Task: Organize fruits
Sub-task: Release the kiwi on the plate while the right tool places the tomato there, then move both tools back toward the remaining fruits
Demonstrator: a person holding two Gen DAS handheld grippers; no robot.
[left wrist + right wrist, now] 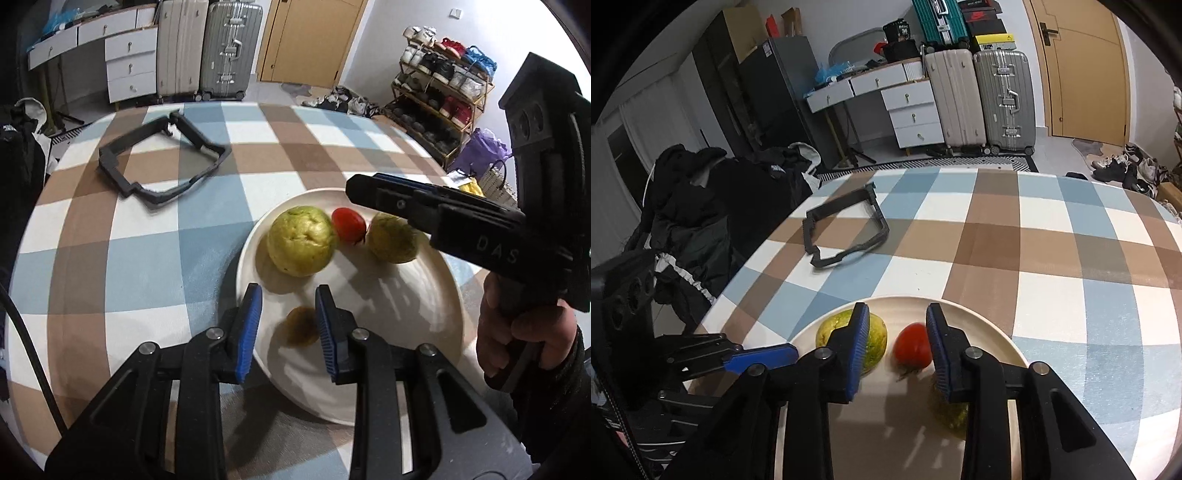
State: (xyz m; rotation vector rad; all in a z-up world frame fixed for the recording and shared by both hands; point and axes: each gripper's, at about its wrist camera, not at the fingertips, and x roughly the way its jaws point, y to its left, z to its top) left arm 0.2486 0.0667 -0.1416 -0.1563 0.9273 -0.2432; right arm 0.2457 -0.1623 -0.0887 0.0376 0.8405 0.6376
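My left gripper (pixel 288 325) hangs over the near rim of the white plate (pixel 436 325), its blue-padded fingers (pixel 249 332) spread with a small brownish fruit (pixel 302 326) lying on the plate between them; I see no pad touching it. The plate sits toward the near edge of the checked tabletop (pixel 147 258). Farther in on the plate lie a large yellow-green guava (pixel 302 245), a red tomato (pixel 348 224) just beside it, and a second green fruit (pixel 393 238) on the tomato's other side. My right gripper (pixel 897 350) reaches over that far part of the plate, fingers (pixel 858 350) spread wide: the tomato (pixel 913 345) sits in the gap, untouched as far as I can tell, the guava (pixel 849 338) is partly behind the left finger, and the second green fruit (pixel 951 410) is under the right one. Beyond the plate, toward the far left edge of the tabletop, lies a black angular frame (pixel 162 158), well apart from the fruit.
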